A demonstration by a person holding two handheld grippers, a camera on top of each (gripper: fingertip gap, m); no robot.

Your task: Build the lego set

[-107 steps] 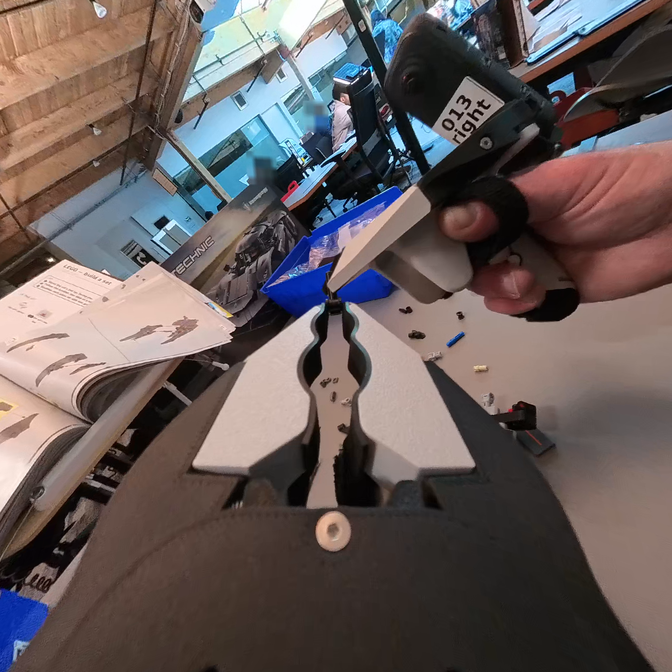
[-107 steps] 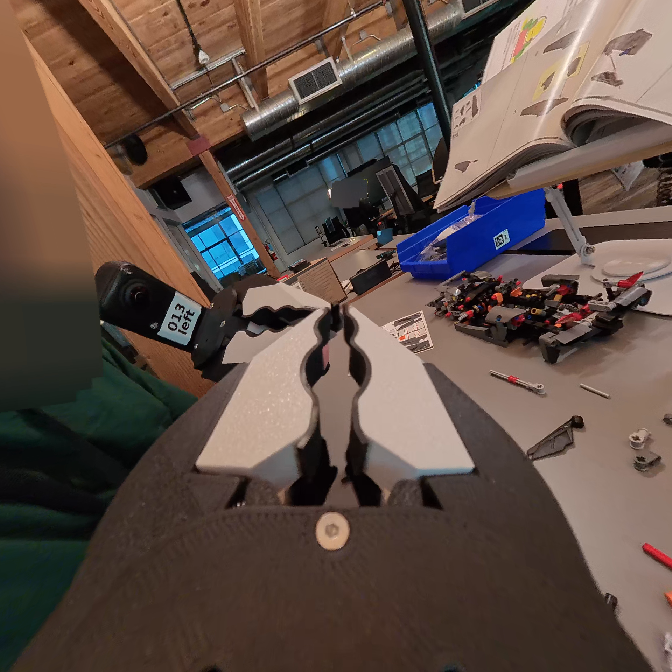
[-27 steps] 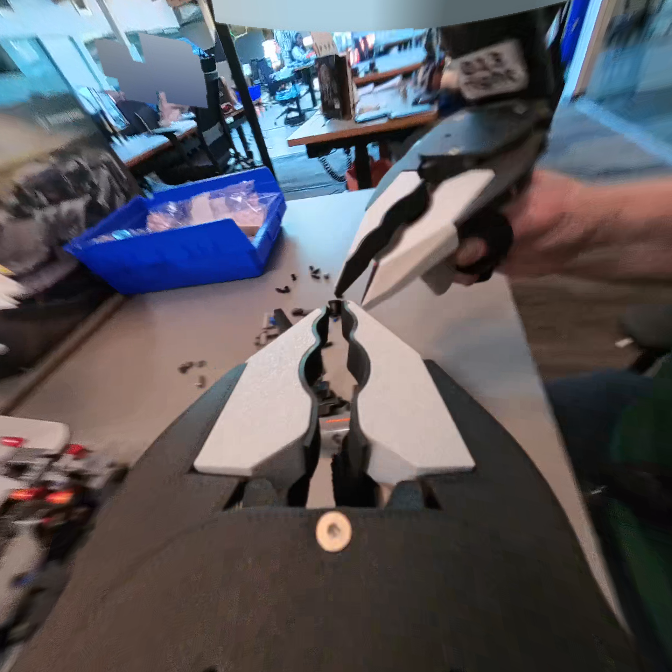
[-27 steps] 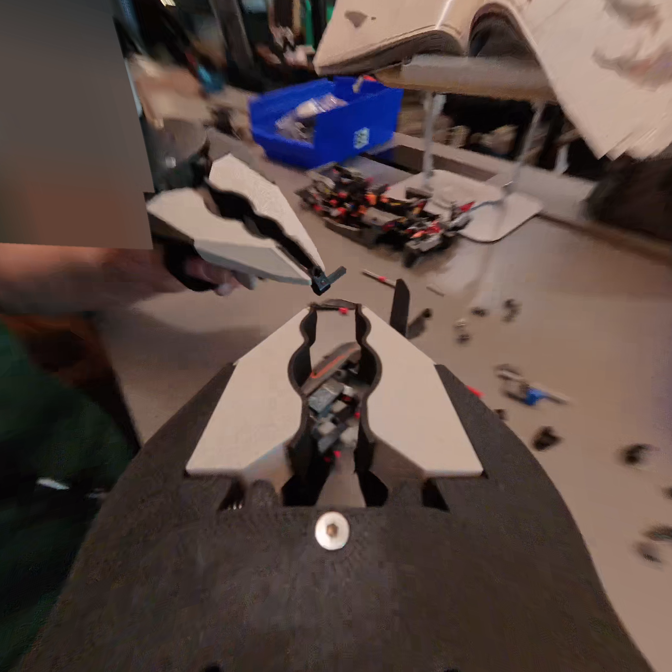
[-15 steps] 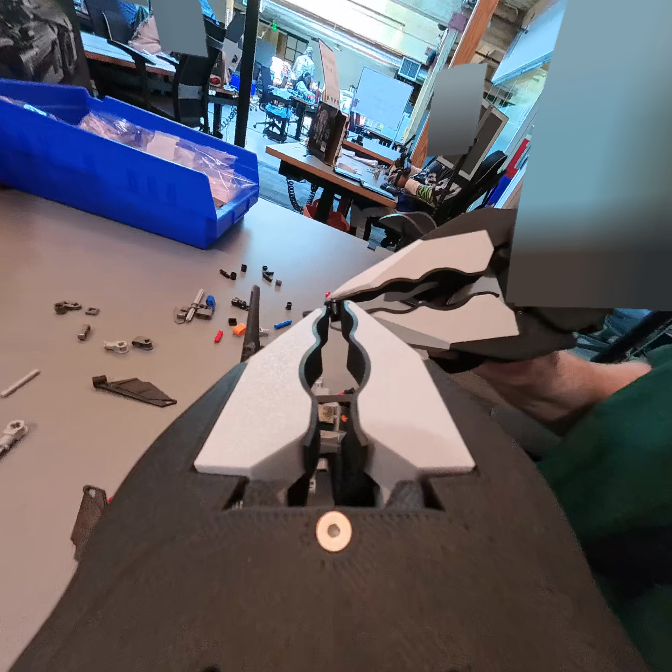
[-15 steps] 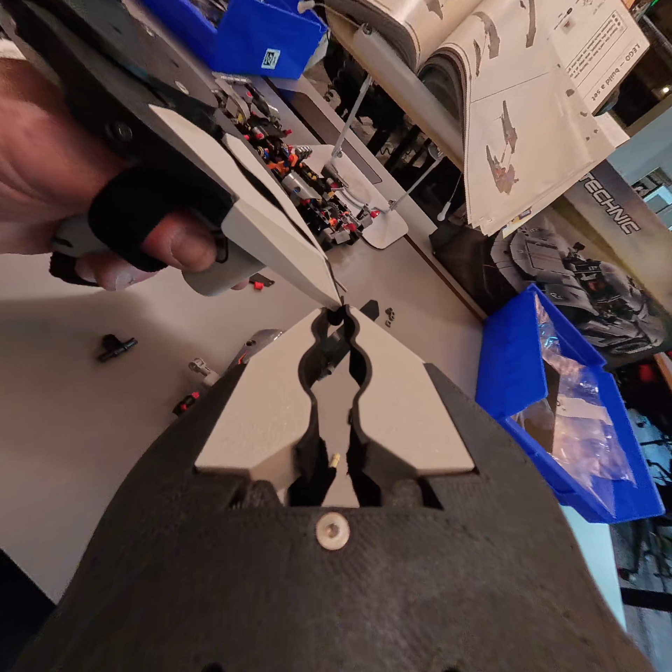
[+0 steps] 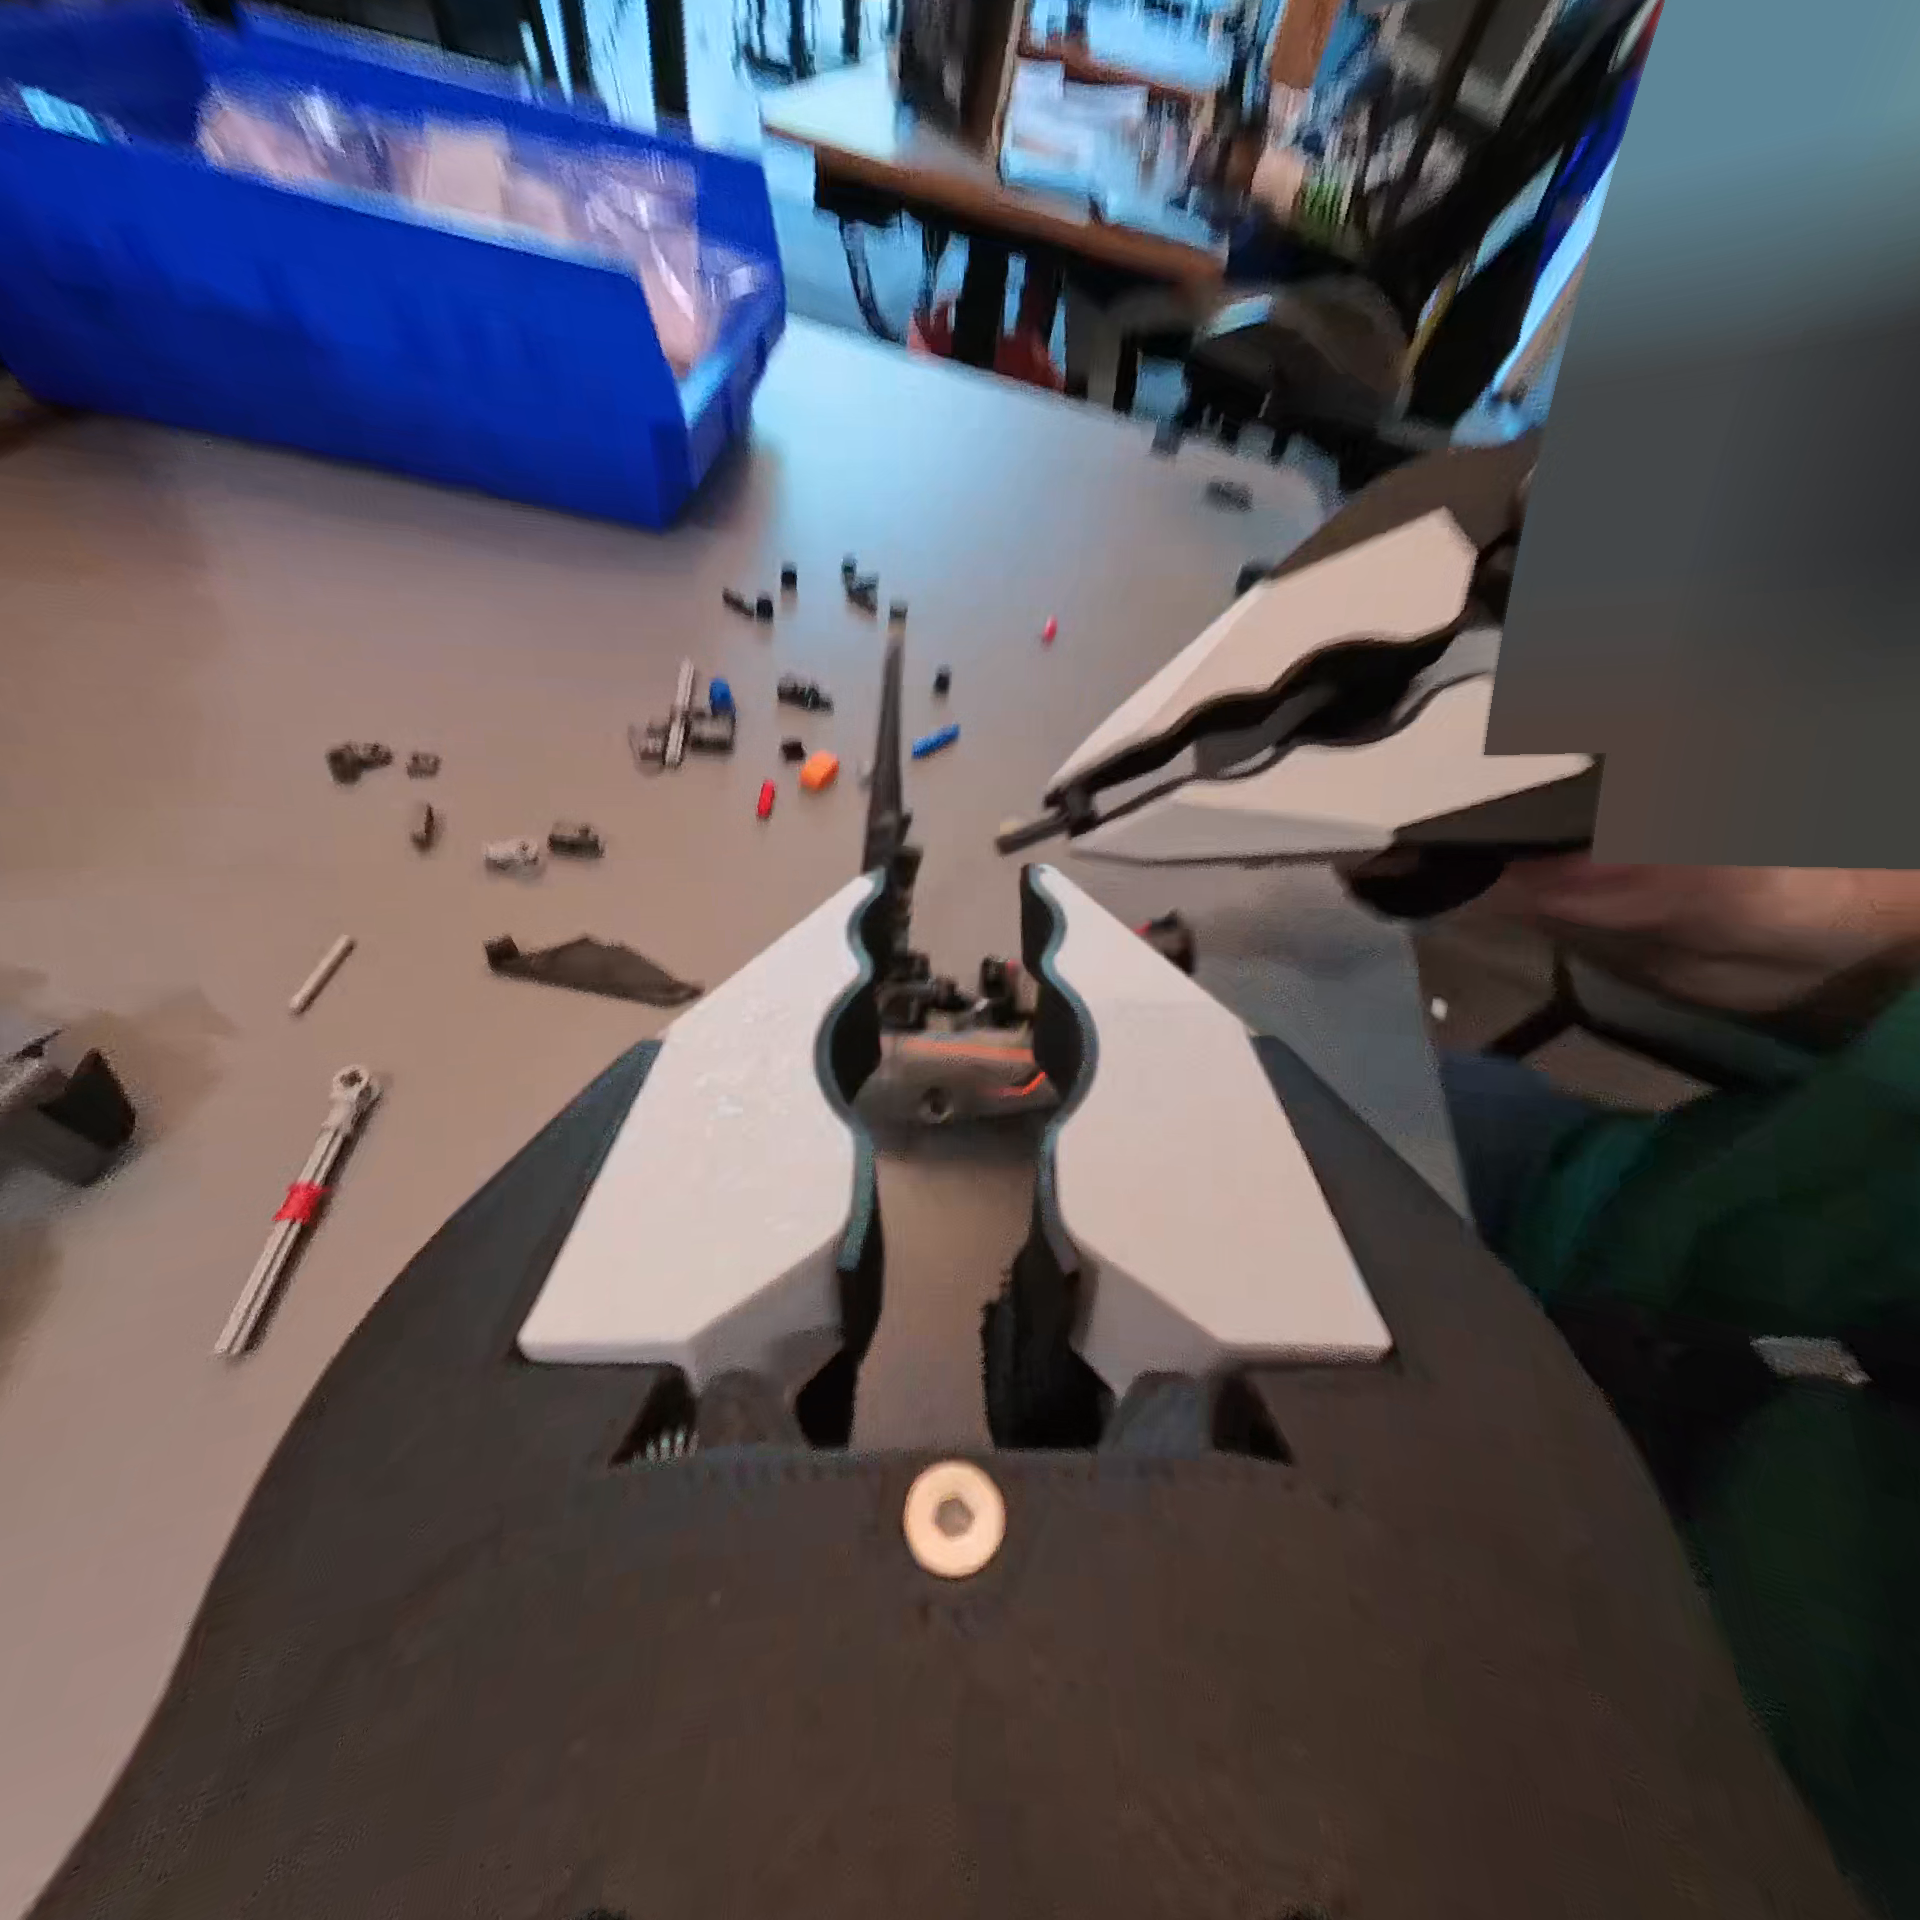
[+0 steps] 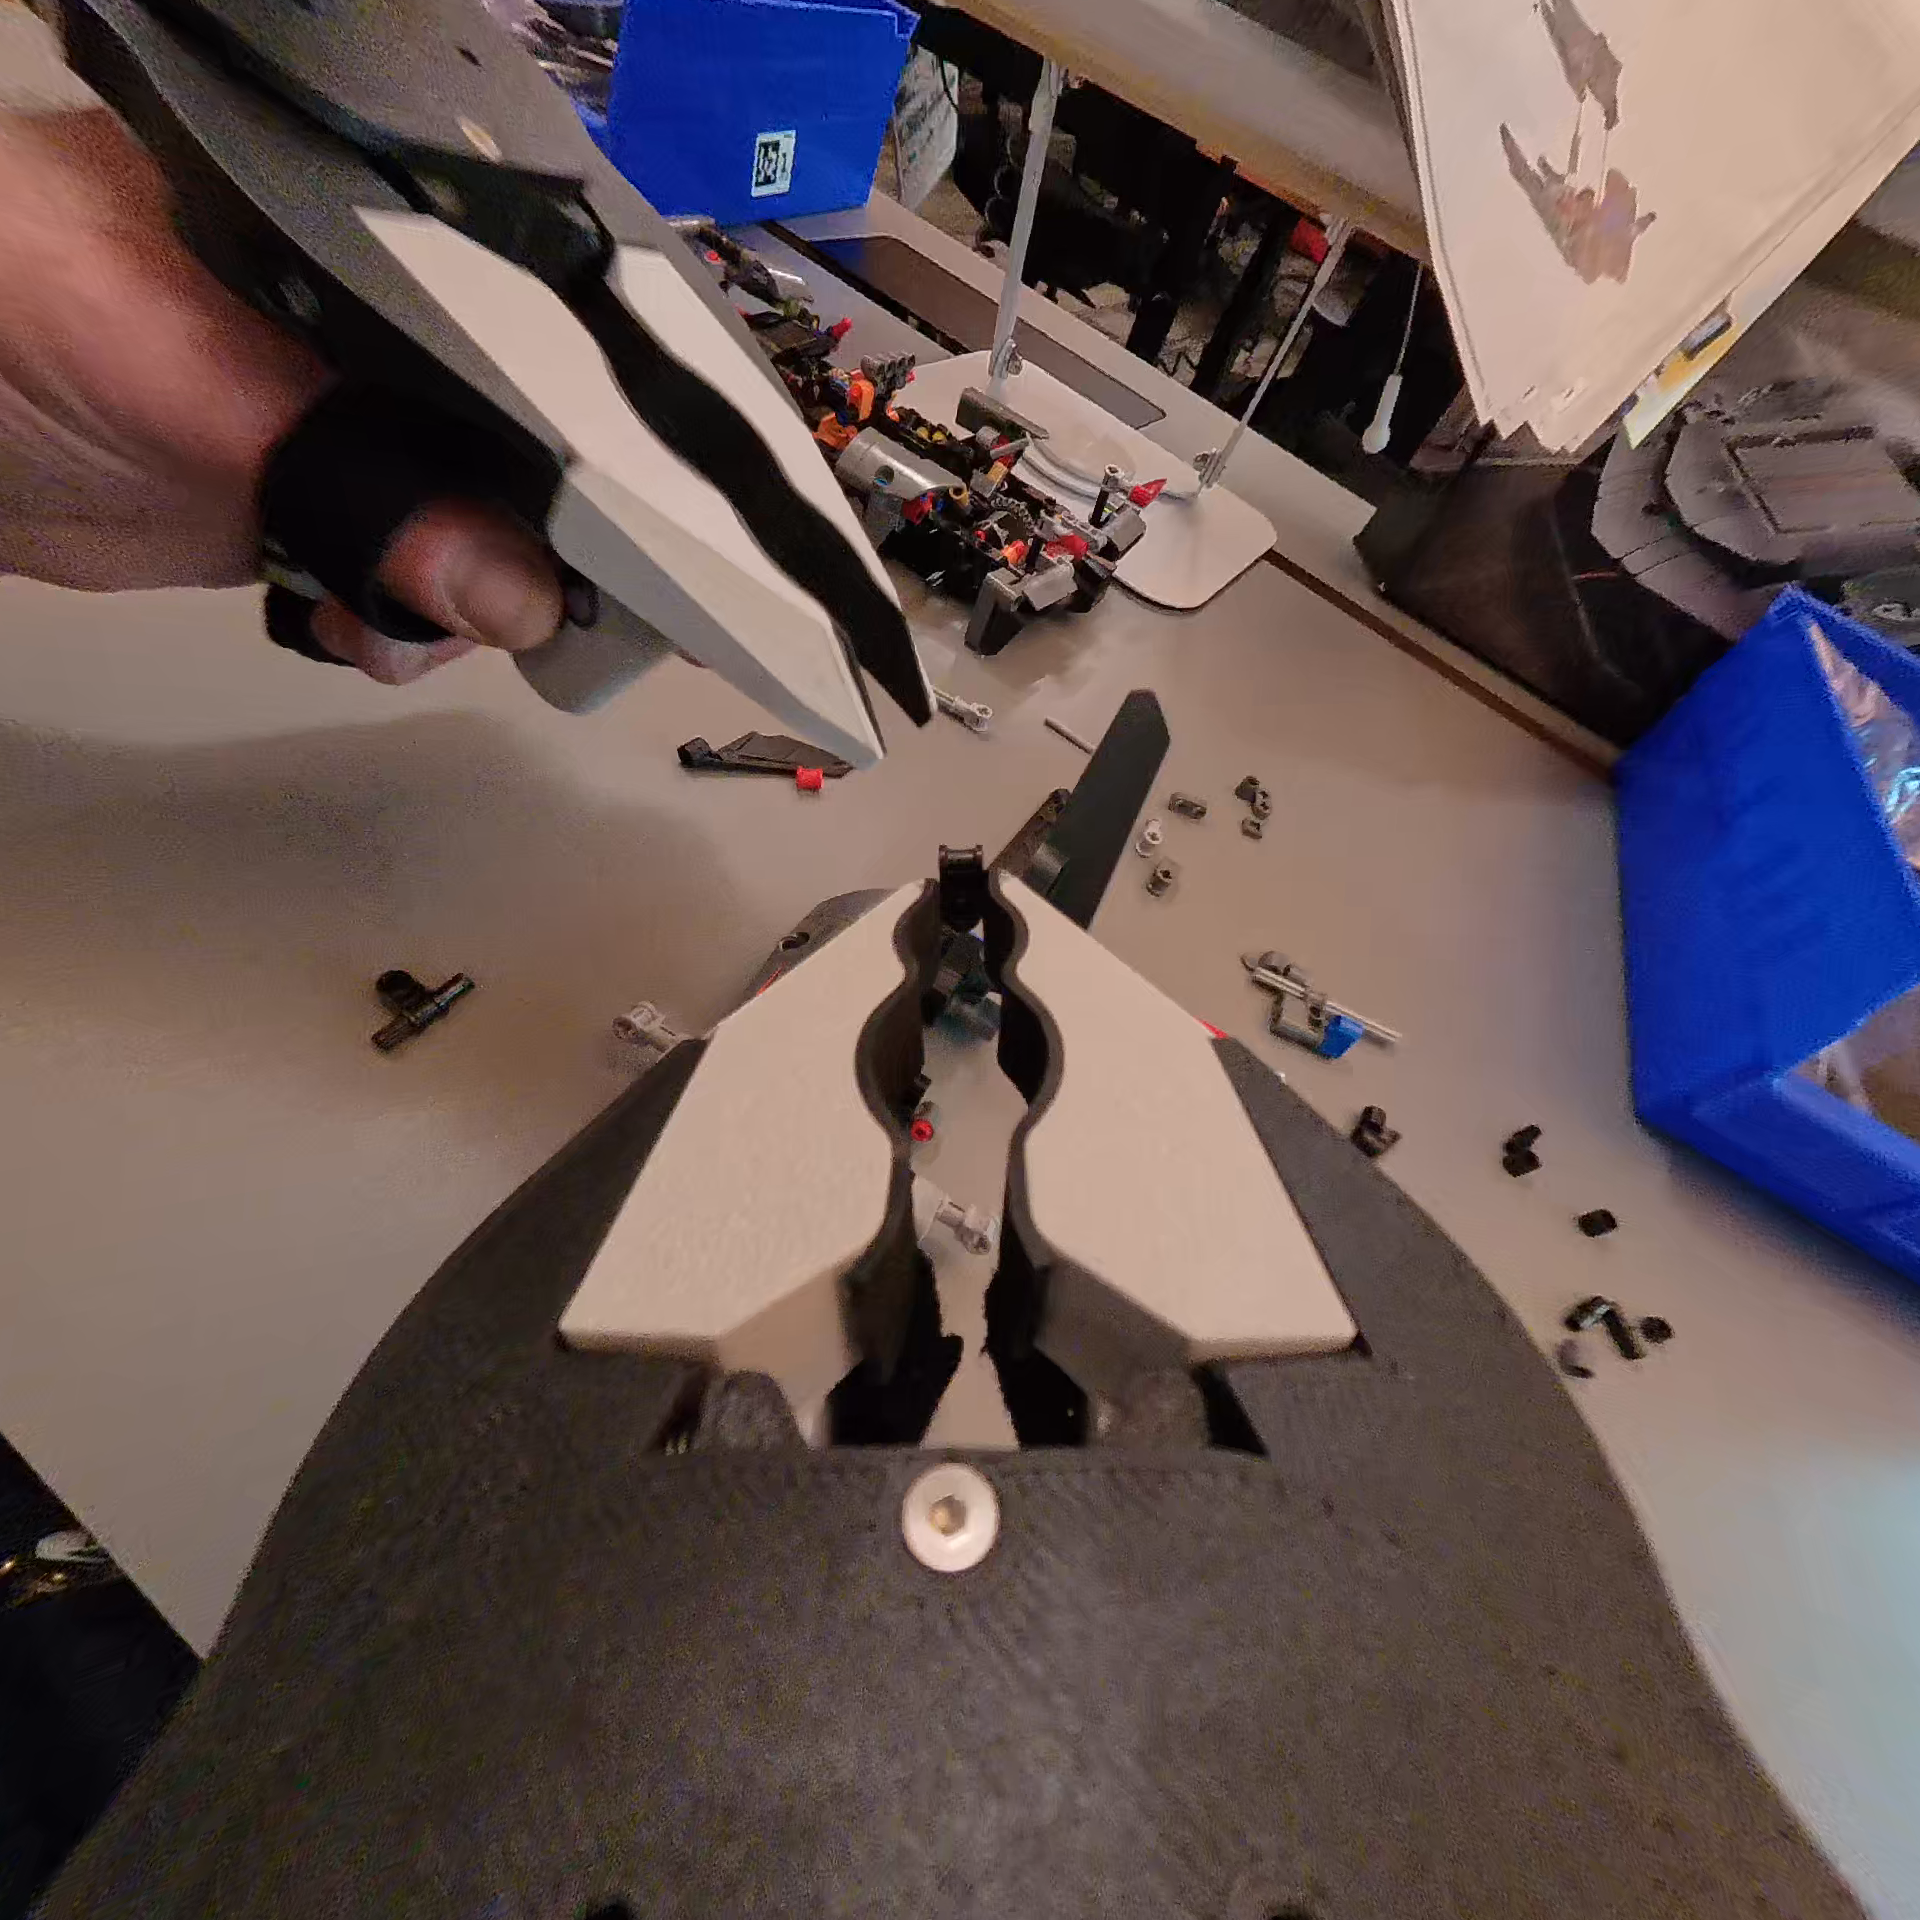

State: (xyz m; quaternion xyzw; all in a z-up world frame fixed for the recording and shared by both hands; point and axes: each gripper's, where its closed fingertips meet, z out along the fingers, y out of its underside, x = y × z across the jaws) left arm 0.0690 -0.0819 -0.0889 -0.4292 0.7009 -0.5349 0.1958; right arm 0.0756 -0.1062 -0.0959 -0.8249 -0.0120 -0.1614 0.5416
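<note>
My grey table (image 8: 312,831) carries the half-built model (image 8: 966,499) by the stand's base, far side, well apart from both grippers. My left gripper (image 7: 951,883) stands with its fingers spread, nothing between them. My right gripper (image 8: 961,883) pinches a small black piece (image 8: 958,878) — loose parts (image 7: 727,727) scattered below.

The left hand-held gripper (image 7: 951,883) has opened and released the small black piece (image 8: 961,878), now in the right hand-held gripper (image 8: 961,899).

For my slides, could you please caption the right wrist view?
Right gripper pinches a small black piece above the parts-strewn table; left gripper open.
</note>
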